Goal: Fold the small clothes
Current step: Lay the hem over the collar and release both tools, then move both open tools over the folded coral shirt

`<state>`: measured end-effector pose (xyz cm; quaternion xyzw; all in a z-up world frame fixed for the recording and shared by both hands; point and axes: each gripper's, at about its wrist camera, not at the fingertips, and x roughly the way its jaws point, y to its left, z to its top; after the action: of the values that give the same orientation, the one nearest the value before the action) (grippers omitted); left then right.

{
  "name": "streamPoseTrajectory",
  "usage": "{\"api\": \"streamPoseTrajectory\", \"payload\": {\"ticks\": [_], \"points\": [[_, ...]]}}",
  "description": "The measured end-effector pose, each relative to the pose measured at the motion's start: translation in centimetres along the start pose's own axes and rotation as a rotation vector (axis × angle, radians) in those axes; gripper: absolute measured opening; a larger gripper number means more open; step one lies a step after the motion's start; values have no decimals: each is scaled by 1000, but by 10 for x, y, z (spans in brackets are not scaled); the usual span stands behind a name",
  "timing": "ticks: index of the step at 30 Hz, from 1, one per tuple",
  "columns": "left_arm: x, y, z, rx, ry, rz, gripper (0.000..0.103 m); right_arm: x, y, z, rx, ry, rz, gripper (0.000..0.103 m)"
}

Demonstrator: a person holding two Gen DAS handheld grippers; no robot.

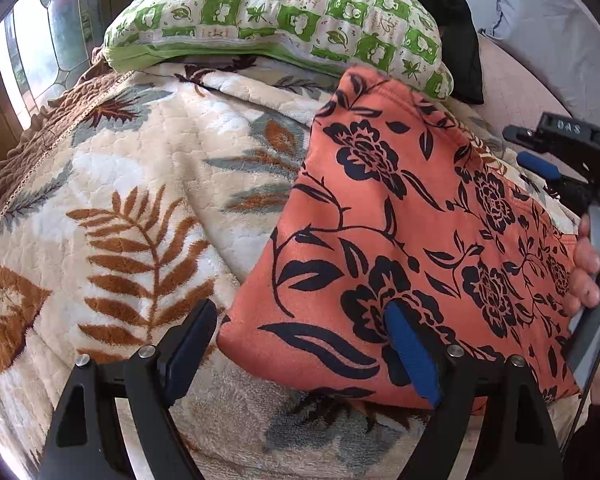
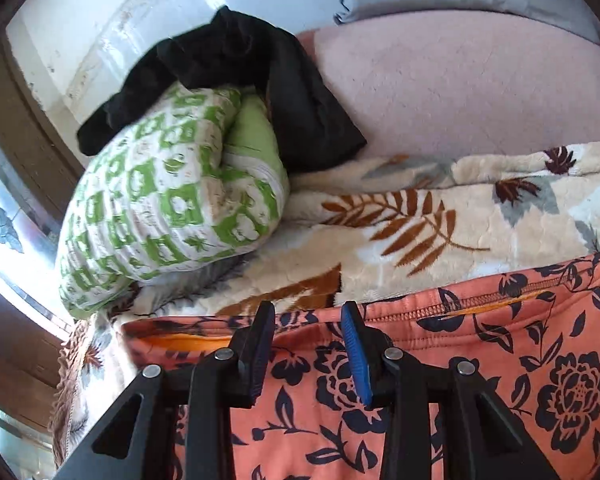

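1. The orange garment (image 1: 400, 240), printed with dark flowers, lies on the fleece blanket (image 1: 140, 184) that covers the bed, toward the blanket's right side in the left wrist view.
2. The left gripper (image 1: 300, 344) hovers at the garment's near corner with its jaws spread wide. One finger sits over the bare blanket just beside the cloth, the blue-padded one over the cloth, and nothing is held between them.
3. The right gripper (image 2: 310, 344) is seen in its own camera above the garment (image 2: 380, 400), close to the stitched hem. Its two fingers stand apart with a clear gap, and no cloth is pinched between them.
4. In the left wrist view the right gripper (image 1: 548, 156) shows at the garment's far right edge, with the person's hand (image 1: 592, 268) on its handle.
5. A green and white checked pillow (image 2: 172, 208) rests at the far edge of the blanket (image 2: 440, 232), beyond the garment.
6. A black piece of clothing (image 2: 260, 92) is draped over the top of the pillow and runs down onto the pink sheet (image 2: 480, 92).
7. A window (image 1: 32, 48) shows at the left, past the blanket's brown border.
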<state>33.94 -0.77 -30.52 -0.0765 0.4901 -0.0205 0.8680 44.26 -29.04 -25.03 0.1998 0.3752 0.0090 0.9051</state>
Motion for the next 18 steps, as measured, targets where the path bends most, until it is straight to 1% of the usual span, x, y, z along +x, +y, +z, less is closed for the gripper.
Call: {"api": "streamPoseTrajectory", "payload": {"ticks": [1,3,5,7,9,10,12,13,15,16,17,18], "points": [[-4,1,1,3,-19,7,86,-6,4,-4,-36,5,-4,38],[-12,2,3,10,-46,15,86,-18,6,-20,-96,48,-17,38],[-14,4,3,6,-43,28,86,-31,1,-37,-116,80,-31,38],[-10,7,0,4,-26,58,86,-56,-15,-55,-116,78,-62,38],[-7,9,-2,1,-14,56,86,-82,-40,-71,-113,60,-99,38],[-6,9,-2,8,-13,64,86,-95,-54,-78,-107,48,-131,38],[-3,3,-5,46,-15,98,87,-118,-89,-90,-69,33,-201,38],[0,0,-6,63,-13,114,87,-127,-109,-96,-31,33,-222,38],[4,-4,-8,79,-8,134,88,-138,-145,-109,36,48,-263,38],[6,-6,-8,87,-7,143,89,-136,-161,-117,58,75,-295,36],[7,-8,-8,92,-5,148,89,-130,-176,-126,76,122,-292,36],[6,-8,-7,90,-6,153,89,-130,-183,-132,82,121,-259,36]]}}
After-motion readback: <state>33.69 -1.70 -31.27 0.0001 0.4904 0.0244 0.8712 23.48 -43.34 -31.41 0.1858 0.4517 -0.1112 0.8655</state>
